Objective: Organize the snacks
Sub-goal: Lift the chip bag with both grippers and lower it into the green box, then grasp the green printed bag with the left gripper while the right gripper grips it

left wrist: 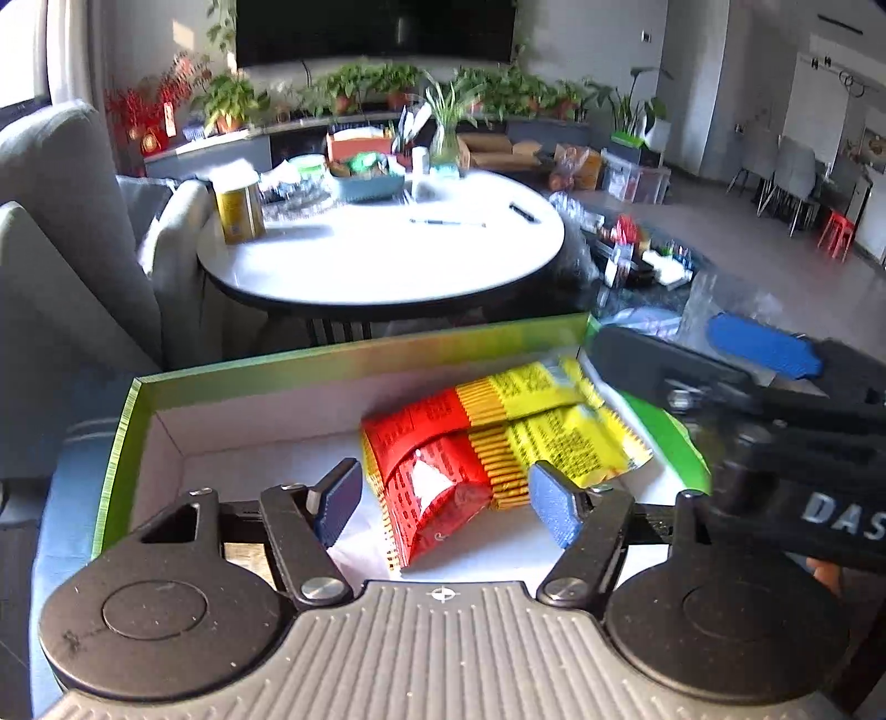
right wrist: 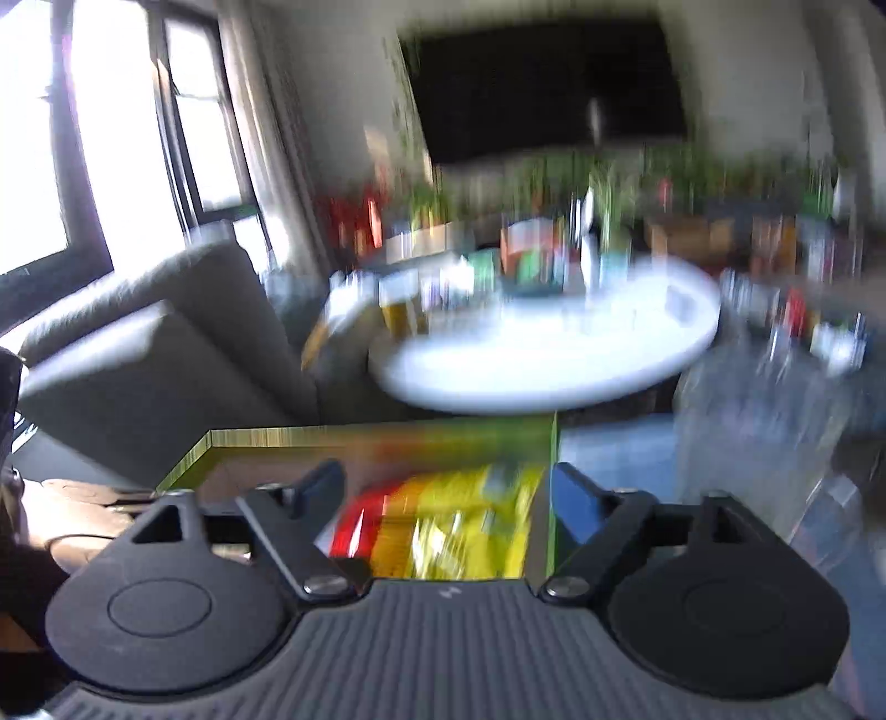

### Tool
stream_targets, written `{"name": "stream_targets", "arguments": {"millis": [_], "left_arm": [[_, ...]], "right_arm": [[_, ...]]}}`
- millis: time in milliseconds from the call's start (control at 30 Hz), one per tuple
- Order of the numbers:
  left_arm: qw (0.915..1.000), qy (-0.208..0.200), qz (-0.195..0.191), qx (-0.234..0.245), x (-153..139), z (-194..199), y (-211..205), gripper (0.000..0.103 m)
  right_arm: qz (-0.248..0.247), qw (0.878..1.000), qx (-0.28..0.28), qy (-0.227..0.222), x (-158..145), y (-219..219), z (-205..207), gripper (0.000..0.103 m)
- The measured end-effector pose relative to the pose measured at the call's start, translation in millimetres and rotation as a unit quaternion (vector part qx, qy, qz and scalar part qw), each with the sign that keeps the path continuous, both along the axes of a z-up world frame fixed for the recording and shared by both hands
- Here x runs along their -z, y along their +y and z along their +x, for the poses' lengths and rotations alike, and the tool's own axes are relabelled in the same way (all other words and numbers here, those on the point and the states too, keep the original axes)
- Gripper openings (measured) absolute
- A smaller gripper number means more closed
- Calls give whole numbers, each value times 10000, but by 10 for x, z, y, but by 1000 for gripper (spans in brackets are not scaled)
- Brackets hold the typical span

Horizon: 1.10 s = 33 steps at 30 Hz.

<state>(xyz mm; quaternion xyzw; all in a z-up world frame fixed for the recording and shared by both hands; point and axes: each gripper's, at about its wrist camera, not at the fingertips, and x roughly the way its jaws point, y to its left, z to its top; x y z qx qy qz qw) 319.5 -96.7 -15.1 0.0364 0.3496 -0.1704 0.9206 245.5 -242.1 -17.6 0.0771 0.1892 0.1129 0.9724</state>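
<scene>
Snack packs (left wrist: 487, 437) in box (left wrist: 310, 365), both grippers (left wrist: 443, 498) (right wrist: 443, 498) open, empty (right blurred); next: fetch more.

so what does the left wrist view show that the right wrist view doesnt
Only the left wrist view: the right gripper seen from outside, reaching over the box's right corner, and pens on the round table.

Only the right wrist view: a bright window, though everything there is smeared by motion.

Both: the green-rimmed box holding red and yellow snack packets, each camera's own open blue-padded jaws with nothing pinched, the grey sofa and the dark screen.
</scene>
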Motion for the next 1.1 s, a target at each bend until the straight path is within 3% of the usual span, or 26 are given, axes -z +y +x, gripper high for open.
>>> {"name": "stream_targets", "arguments": {"millis": [67, 133, 300, 467, 733, 867, 1100], "left_arm": [[9999, -144, -45, -30, -97, -96, 28, 66], [9996, -269, -102, -60, -194, -204, 50, 66], [9983, -563, -141, -63, -385, -621, 65, 70], [9976, -656, -214, 36, -411, -1096, 76, 73], [9988, -203, -417, 146, -81, -1681, 84, 73], [9980, 92, -481, 410, 92, -1874, 23, 73], [9931, 181, -476, 1054, 221, -2101, -221, 73]], "right_arm": [[-149, 9991, 50, -399, -82, -21, -137, 65], [1, 9980, 213, -598, -163, -97, -281, 65], [279, 9955, 530, -731, -332, -297, -602, 65], [535, 9982, 245, -61, -392, -447, -773, 65], [542, 9958, 256, 698, -183, -423, -1166, 65], [1000, 9869, 193, 1252, -31, -442, -1252, 65], [1136, 9786, 157, 1709, 79, -406, -1352, 65]]}}
